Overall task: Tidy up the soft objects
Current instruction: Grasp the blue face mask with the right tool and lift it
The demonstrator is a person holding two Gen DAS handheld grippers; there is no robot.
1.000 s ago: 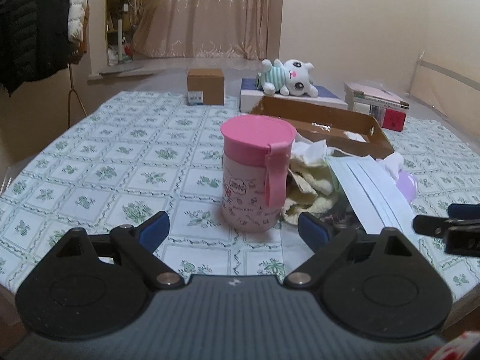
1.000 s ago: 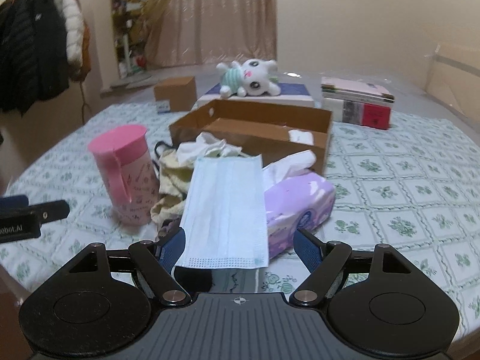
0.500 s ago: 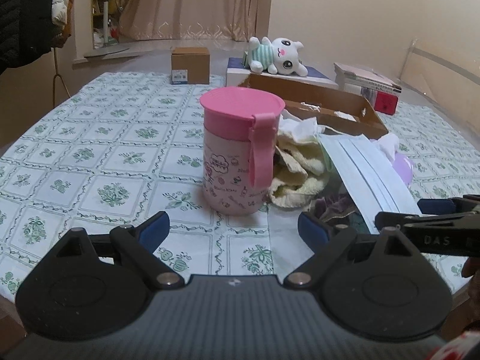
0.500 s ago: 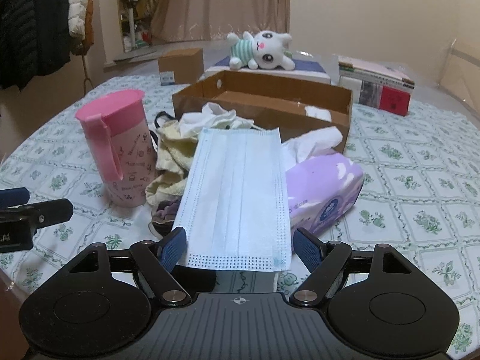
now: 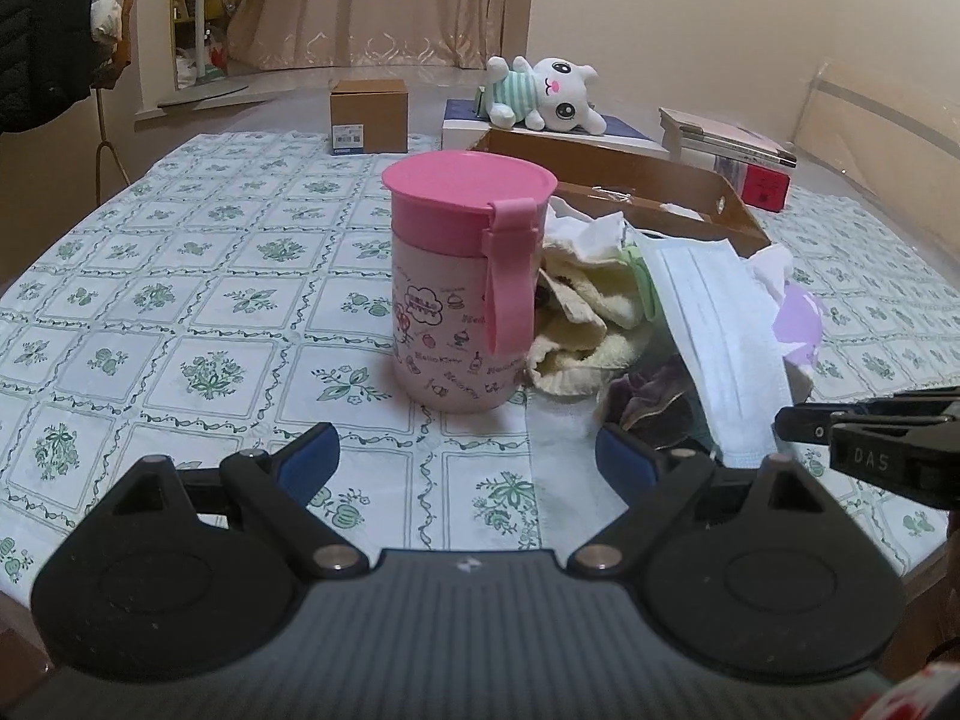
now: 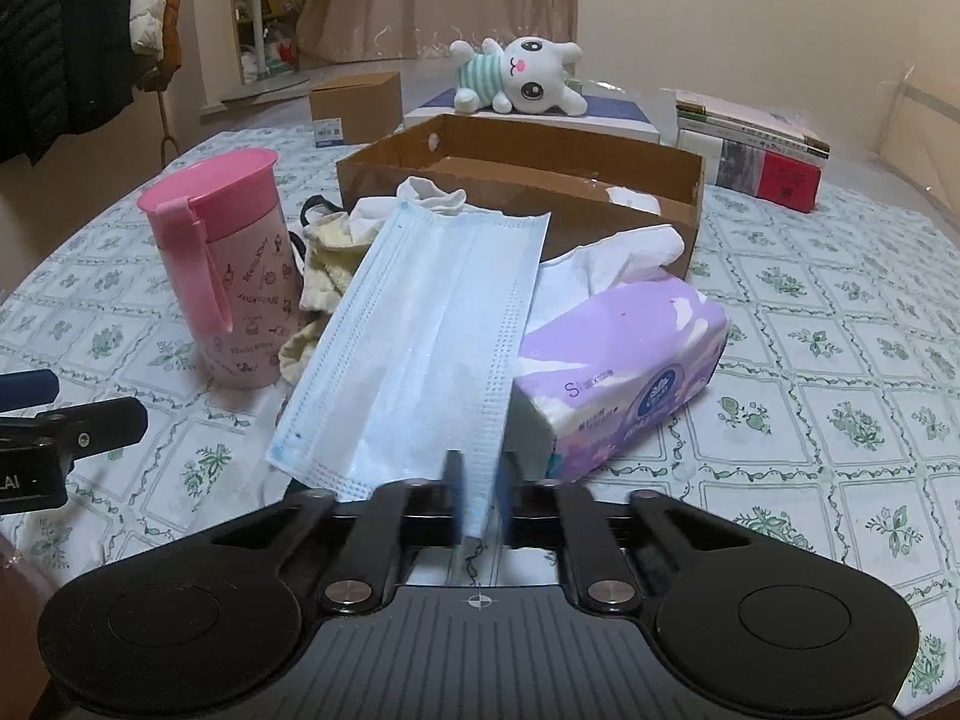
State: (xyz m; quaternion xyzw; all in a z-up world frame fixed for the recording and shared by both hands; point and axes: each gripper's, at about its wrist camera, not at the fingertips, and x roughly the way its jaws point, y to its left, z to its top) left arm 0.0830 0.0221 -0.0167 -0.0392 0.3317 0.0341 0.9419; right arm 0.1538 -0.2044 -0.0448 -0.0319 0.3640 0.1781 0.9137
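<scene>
Right gripper clamped on near edge of face mask at lower centre, long axis running away toward cardboard box at upper centre. Left gripper spread wide, empty, short of pink cup, farther from mask.

Counter draped in a white cloth with green floral squares. Near the centre: a pink lidded cup upright at nine o'clock, a purple tissue pack lying at three o'clock, a heap of cream and white cloths between them. At twelve o'clock beyond the heap, an open brown cardboard tray. Farther out, a small cardboard box at eleven o'clock, a flat white-and-navy box at twelve, stacked books at one o'clock.
</scene>
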